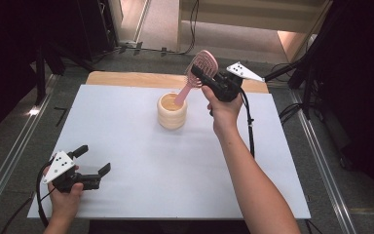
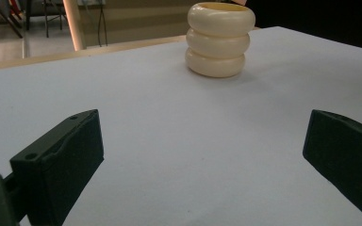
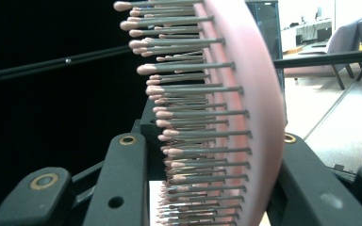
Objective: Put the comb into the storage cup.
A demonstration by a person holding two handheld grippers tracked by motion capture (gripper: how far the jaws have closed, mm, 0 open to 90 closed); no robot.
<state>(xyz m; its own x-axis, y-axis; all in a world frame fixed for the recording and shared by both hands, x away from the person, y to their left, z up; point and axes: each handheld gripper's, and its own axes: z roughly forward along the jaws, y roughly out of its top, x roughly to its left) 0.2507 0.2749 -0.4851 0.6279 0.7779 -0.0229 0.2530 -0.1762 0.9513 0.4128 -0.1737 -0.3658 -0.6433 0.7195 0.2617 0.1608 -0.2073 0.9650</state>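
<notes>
Two claws are in your hands, and they sit far apart. Your right forearm stretches up the white bench (image 1: 141, 185) toward its far edge, wrist raised, so that the right claw (image 1: 200, 74) hangs in the air just beyond and to the right of the cream ribbed cup made of three stacked rings (image 1: 171, 113). Its jaws are closed on the head of the pink plastic hairbrush with an oval slotted back (image 1: 203, 66). The brush slants down to the left, and its handle tip dips into the cup's mouth, while the cup stands upright near the middle of the bench's far half.

Your left hand rests low at the near left corner of the bench, with the left claw (image 1: 92, 162) lying about level and pointing toward the right; its jaws stand wide apart with nothing between them.

From the right gripper view you see what the high view hides: the brush (image 3: 245, 113) edge-on, with rows of grey bristles with pink tips jutting leftward, one jaw against the bristles and the other against the smooth back. The left gripper view shows the cup (image 2: 220, 40) from the side, with bare bench between it and the open jaws.
</notes>
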